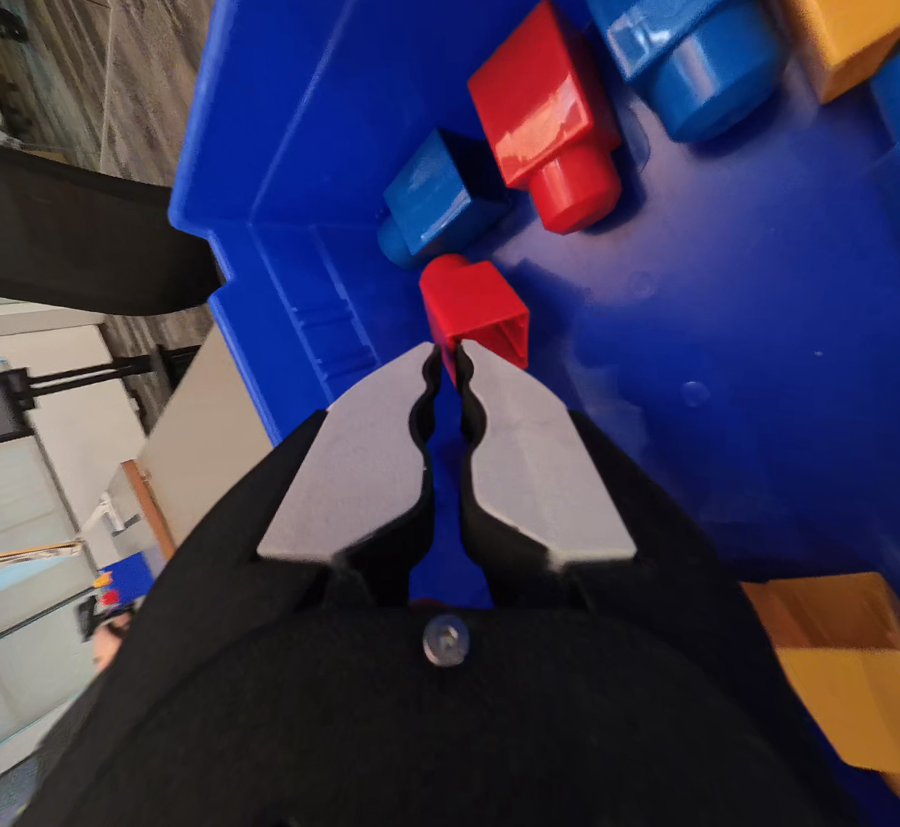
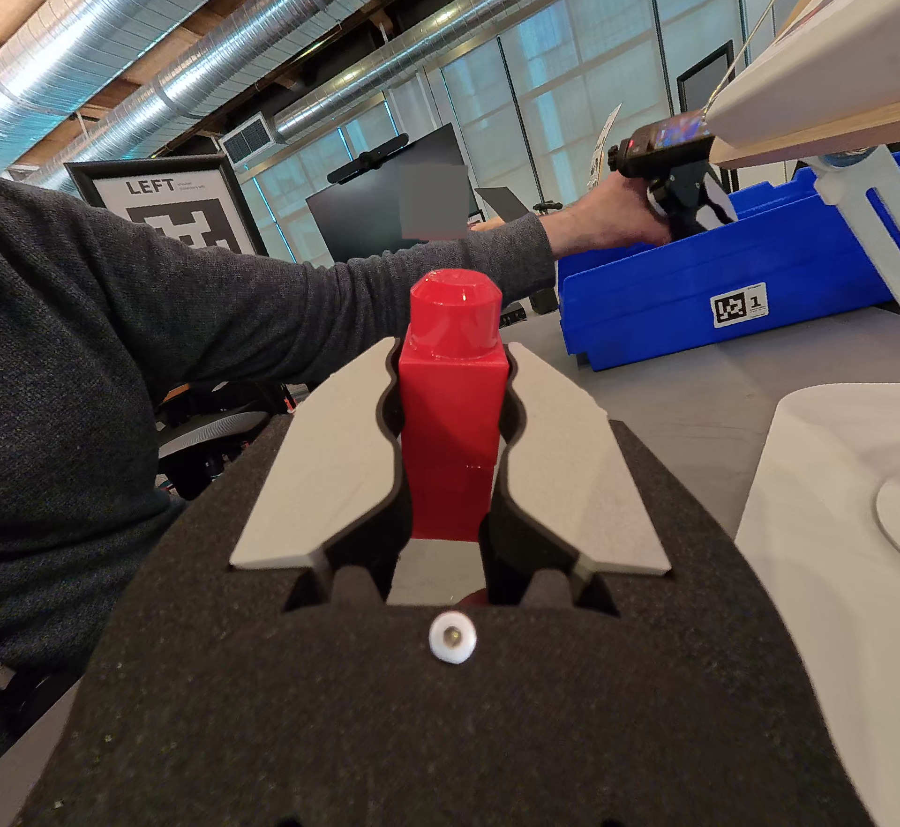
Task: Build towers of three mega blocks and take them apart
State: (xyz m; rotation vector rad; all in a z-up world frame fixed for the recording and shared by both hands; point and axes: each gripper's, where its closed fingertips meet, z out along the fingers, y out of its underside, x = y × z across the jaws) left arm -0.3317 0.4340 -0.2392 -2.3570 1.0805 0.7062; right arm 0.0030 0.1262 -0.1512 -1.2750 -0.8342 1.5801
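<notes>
Big silver pipes run overhead while the right gripper [image 2: 453, 365] holds a red stack [image 2: 450, 419] of two blocks upright — the left gripper [image 1: 448, 356], fingers pinched on a small red block's [image 1: 472, 312] edge in the blue bin [image 1: 302, 88], probably lifts it next as the third.

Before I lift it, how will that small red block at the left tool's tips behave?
Probably light: the small red block shows a hollow open end. Its glossy plastic could slip, since the left tool pinches only a thin edge. Lying on its side in the blue bin, it may pivot when raised.
</notes>
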